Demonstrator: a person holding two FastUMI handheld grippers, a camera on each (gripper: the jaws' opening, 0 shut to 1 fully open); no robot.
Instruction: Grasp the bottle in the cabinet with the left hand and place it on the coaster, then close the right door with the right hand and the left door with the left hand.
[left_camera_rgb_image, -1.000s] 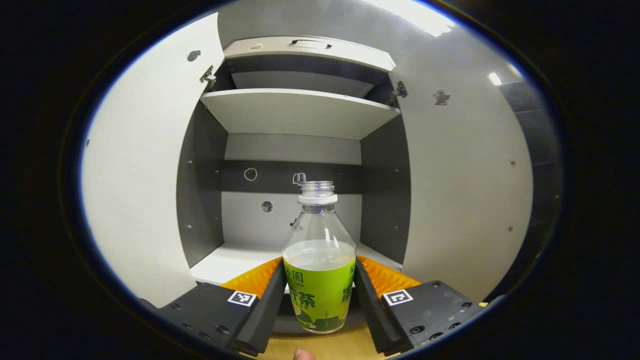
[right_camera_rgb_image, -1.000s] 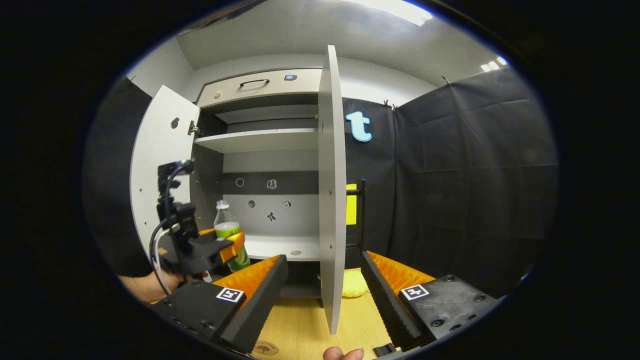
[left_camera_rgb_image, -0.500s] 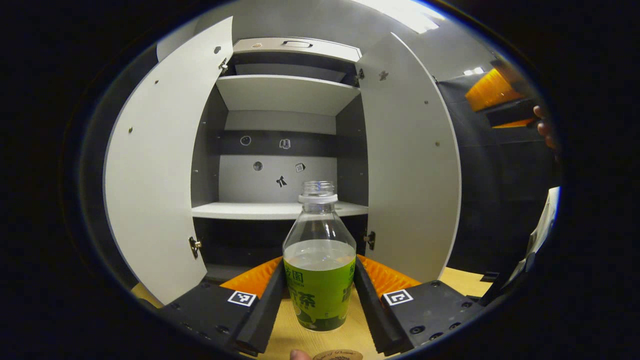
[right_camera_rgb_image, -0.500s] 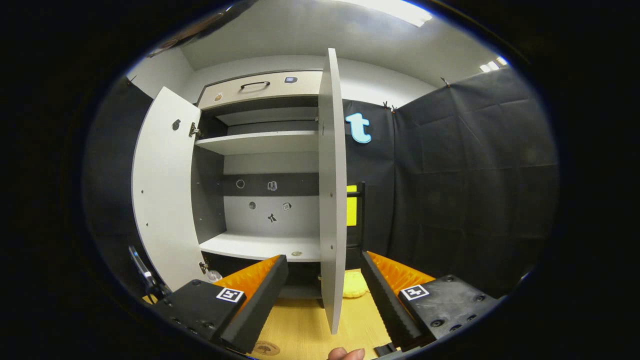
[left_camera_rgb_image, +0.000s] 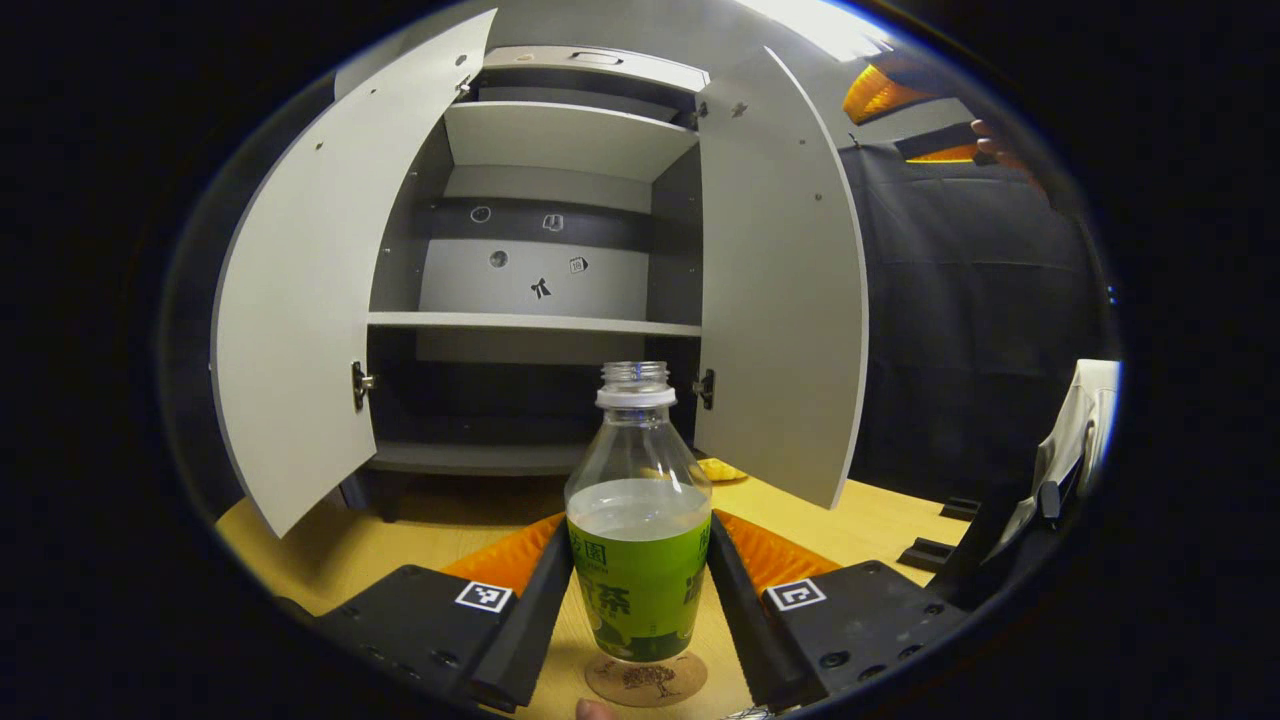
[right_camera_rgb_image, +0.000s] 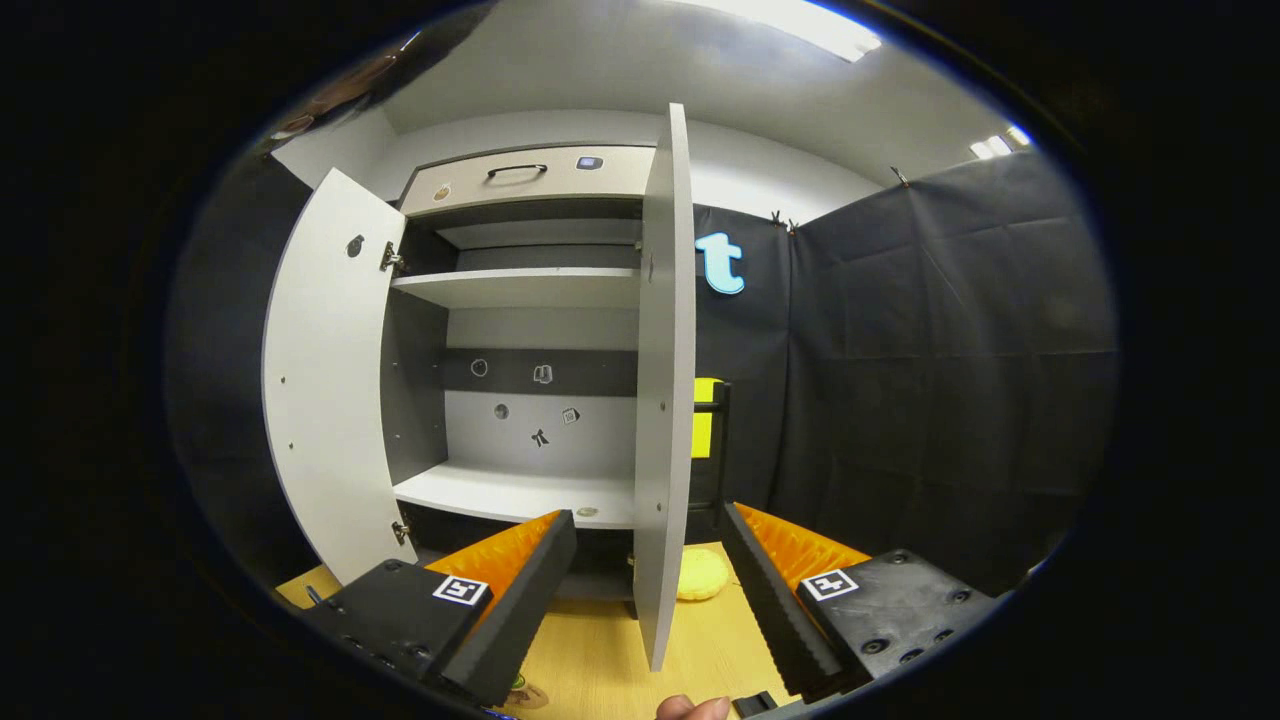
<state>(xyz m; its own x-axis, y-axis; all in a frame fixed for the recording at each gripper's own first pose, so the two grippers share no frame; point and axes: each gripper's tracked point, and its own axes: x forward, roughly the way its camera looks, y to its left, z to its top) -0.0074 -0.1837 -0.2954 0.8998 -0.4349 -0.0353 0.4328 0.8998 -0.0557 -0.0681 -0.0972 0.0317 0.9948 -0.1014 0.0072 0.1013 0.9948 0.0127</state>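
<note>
Light came from a ceiling panel (right_camera_rgb_image: 790, 25) high above the tongs, blown out to plain white in both views. The cabinet doors (left_camera_rgb_image: 300, 300) caught it evenly, while the cabinet's lowest bay (left_camera_rgb_image: 500, 400), ahead of the left tongs, lay in deep shadow. Focus stayed sharp at centre. Fisheye distortion bowed straight edges near the rim, where a faint blue fringe showed.

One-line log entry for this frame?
phase: placing | left tool: shut on bottle, over coaster | right tool: open, facing right door edge | left door: open
</note>
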